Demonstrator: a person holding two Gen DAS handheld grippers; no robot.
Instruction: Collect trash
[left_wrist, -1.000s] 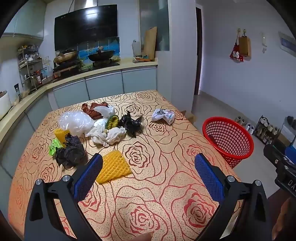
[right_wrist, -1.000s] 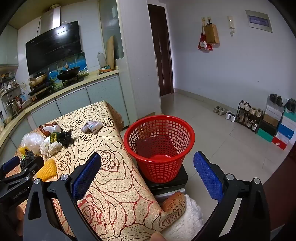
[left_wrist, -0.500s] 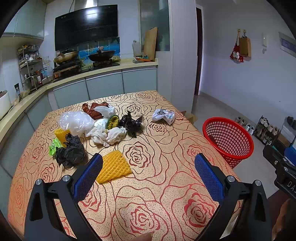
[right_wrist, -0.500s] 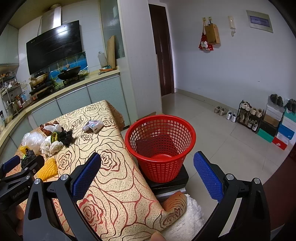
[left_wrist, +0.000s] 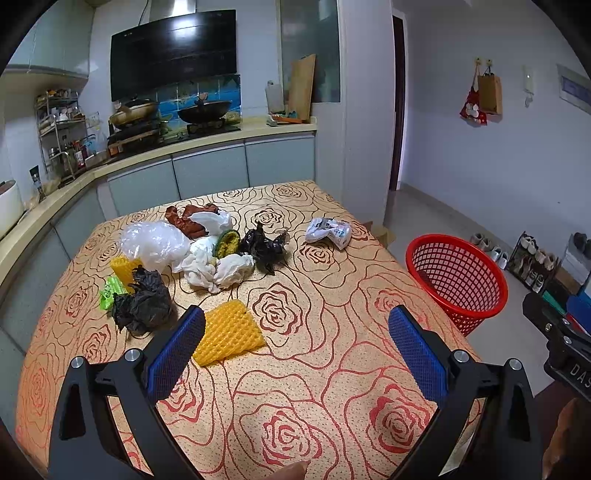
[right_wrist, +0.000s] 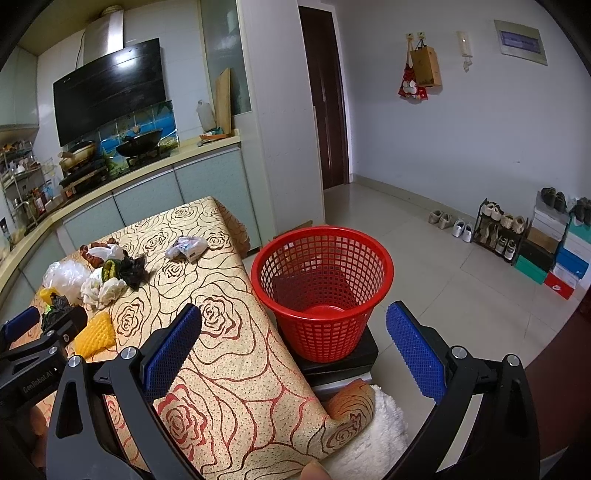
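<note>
Trash lies on the rose-patterned table (left_wrist: 317, 369): a yellow foam net (left_wrist: 229, 332) nearest, a black bag (left_wrist: 144, 302), white crumpled paper (left_wrist: 218, 267), a clear bag (left_wrist: 153, 247), another black bag (left_wrist: 264, 247) and a white wrapper (left_wrist: 328, 230). A red mesh basket (left_wrist: 458, 280) stands off the table's right edge; it also shows in the right wrist view (right_wrist: 321, 284). My left gripper (left_wrist: 295, 347) is open and empty above the table's near part. My right gripper (right_wrist: 293, 347) is open and empty, over the table's corner beside the basket.
A kitchen counter (left_wrist: 207, 147) with woks runs behind the table. A pillar (left_wrist: 365, 122) stands at the far right corner. Shoe racks and boxes (right_wrist: 535, 240) line the right wall. The basket sits on a dark stool (right_wrist: 340, 362).
Both grippers have drifted very slightly; the right one has edged a little nearer the basket. Nothing has been taken hold of.
</note>
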